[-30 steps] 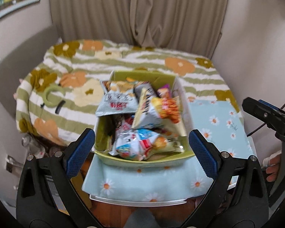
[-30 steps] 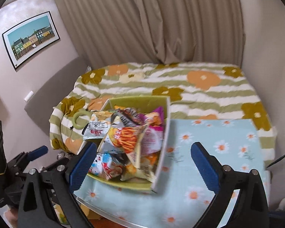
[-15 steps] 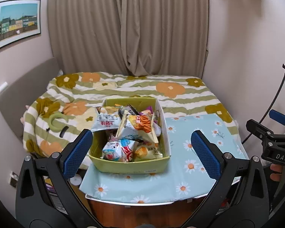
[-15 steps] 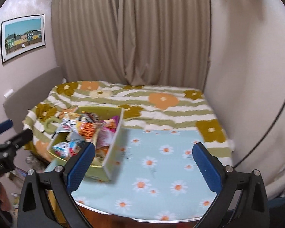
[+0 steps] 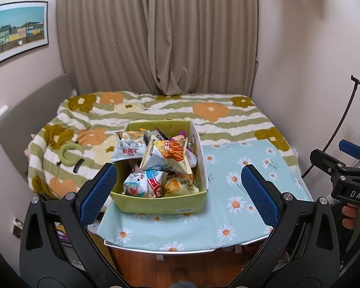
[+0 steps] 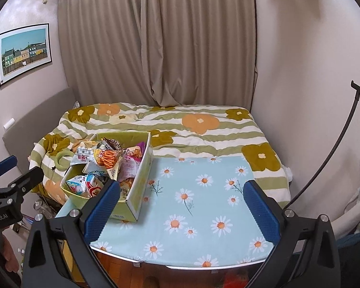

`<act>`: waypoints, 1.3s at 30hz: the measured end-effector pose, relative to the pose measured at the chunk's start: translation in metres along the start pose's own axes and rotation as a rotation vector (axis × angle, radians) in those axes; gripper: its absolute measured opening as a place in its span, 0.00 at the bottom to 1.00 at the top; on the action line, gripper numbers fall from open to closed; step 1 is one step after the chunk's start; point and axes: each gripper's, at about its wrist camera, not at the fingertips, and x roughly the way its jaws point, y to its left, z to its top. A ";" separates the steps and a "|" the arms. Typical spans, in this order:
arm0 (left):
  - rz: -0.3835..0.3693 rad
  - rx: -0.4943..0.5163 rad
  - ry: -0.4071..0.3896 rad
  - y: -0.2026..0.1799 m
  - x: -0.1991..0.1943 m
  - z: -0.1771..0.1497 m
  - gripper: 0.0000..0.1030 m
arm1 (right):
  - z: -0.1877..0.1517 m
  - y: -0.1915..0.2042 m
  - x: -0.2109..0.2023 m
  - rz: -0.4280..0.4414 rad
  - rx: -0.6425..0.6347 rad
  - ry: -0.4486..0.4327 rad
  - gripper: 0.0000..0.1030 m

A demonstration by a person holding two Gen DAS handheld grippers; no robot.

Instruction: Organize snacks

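Blue-padded fingers [image 5: 97, 193] of left gripper [image 5: 177, 187] spread wide, nothing held — right gripper [image 6: 180, 204] likewise released, both hovering off table's near edge. Snacks [image 5: 156, 163] heaped loose in green box [image 5: 160, 204] at table [image 6: 204, 216] left edge. Rest of daisy cloth bare — fits sorting ahead or everything already gathered.

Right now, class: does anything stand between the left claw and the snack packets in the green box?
Nothing visible does. The left claw hangs open in the air in front of the green box, whose top is open, with the snack packets heaped above its rim. Only the bare daisy tablecloth lies below the gap.
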 end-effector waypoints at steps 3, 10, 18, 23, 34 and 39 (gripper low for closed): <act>0.000 0.001 -0.001 -0.001 0.000 -0.001 1.00 | -0.002 0.000 -0.001 0.000 0.002 0.000 0.99; -0.004 0.001 0.000 -0.003 -0.001 0.000 1.00 | -0.003 -0.002 -0.002 -0.001 0.004 0.001 0.99; -0.008 0.008 -0.001 -0.008 0.003 0.003 1.00 | -0.002 -0.006 0.001 -0.009 0.016 0.007 0.99; -0.010 0.009 0.002 -0.010 0.004 0.004 1.00 | -0.001 -0.008 0.002 -0.015 0.024 0.010 0.99; -0.017 0.010 0.002 -0.010 0.007 0.005 1.00 | -0.001 -0.008 0.003 -0.016 0.026 0.013 0.99; -0.017 0.010 0.004 -0.009 0.007 0.005 1.00 | -0.001 -0.008 0.003 -0.016 0.026 0.013 0.99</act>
